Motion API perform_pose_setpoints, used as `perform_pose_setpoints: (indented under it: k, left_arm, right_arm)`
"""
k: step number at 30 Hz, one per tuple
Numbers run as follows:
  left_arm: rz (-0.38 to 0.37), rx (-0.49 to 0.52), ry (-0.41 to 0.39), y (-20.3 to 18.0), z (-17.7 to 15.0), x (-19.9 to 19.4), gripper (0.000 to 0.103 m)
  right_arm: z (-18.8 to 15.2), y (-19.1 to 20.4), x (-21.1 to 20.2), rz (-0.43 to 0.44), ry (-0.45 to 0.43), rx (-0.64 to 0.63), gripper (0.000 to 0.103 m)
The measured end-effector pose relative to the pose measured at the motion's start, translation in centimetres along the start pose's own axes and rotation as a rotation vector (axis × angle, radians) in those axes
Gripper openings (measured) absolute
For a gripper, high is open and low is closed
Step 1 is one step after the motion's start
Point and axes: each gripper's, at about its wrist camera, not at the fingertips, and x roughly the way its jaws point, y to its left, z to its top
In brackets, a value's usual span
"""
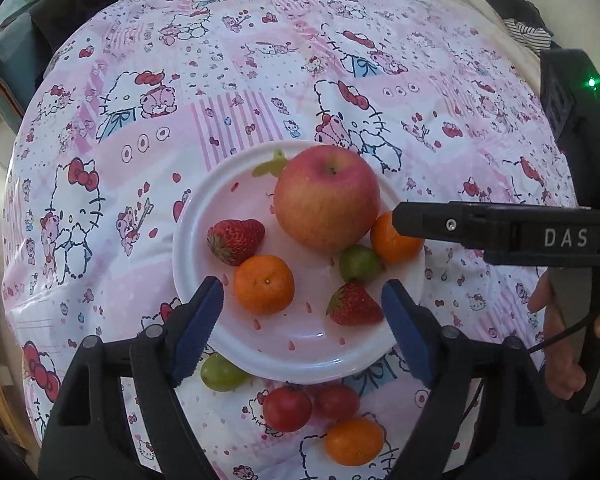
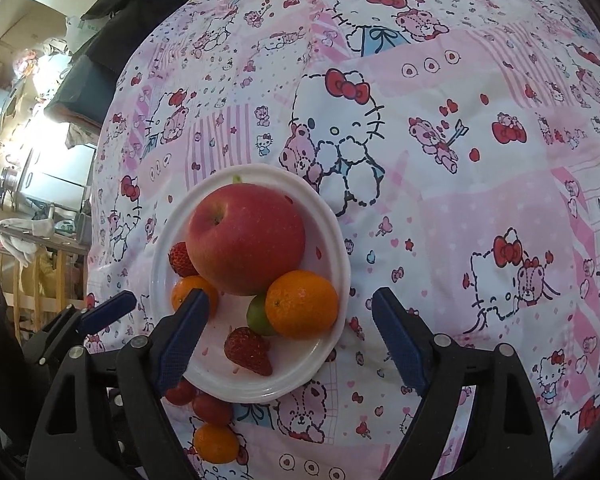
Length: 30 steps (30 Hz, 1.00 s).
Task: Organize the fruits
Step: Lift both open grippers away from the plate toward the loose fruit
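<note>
Fruit fills the white plate (image 1: 196, 240) in the left wrist view: a big apple (image 1: 326, 198), two strawberries (image 1: 235, 240), two tangerines (image 1: 263, 284) and a green grape (image 1: 359, 264). The left gripper (image 1: 302, 328) hangs spread wide over the plate's near edge, its blue pads (image 1: 198, 328) holding nothing; the near strawberry and tangerine lie between them. Off the plate, on the patterned cloth (image 1: 140, 184) just below the gripper, lie another grape (image 1: 220, 372), two cherry tomatoes (image 1: 287, 408) and a third tangerine (image 1: 354, 442). The right gripper's finger (image 1: 480, 228) reaches in from the right, beside the far tangerine.

From the right wrist view, the right gripper (image 2: 290, 336) is also spread and empty. Its left pad (image 2: 180, 340) overlaps the plate (image 2: 332, 216), while the right pad stands over bare cloth. The apple (image 2: 246, 238) sits ahead of it.
</note>
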Motion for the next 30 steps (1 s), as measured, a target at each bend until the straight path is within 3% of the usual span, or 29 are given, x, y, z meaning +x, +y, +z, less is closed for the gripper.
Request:
perform_pose_setpoints:
  k: [9,19,25,30]
  left_arm:
    - [0.014,-0.059,-0.076,1.6,-0.3,-2.5,0.079]
    - [0.156,-0.139,-0.217,4.9,-2.2,-6.9,0.079]
    - [0.211,-0.175,-0.249,6.2,-4.7,-8.9,0.079]
    - [0.182,-0.161,-0.271,6.3,-6.5,-10.1,0.079]
  right_arm:
    - [-0.6,1.2,-2.4,0.003,-0.082,-0.030,0.086]
    - [-4.0,4.2,-7.2,-0.024,-0.274,-0.146,0.086]
    - [-7.0,4.5,-8.2,0.003,-0.269,-0.145,0.086]
    - [-9.4,4.8,-8.4,-0.006,-0.265,-0.159,0.086]
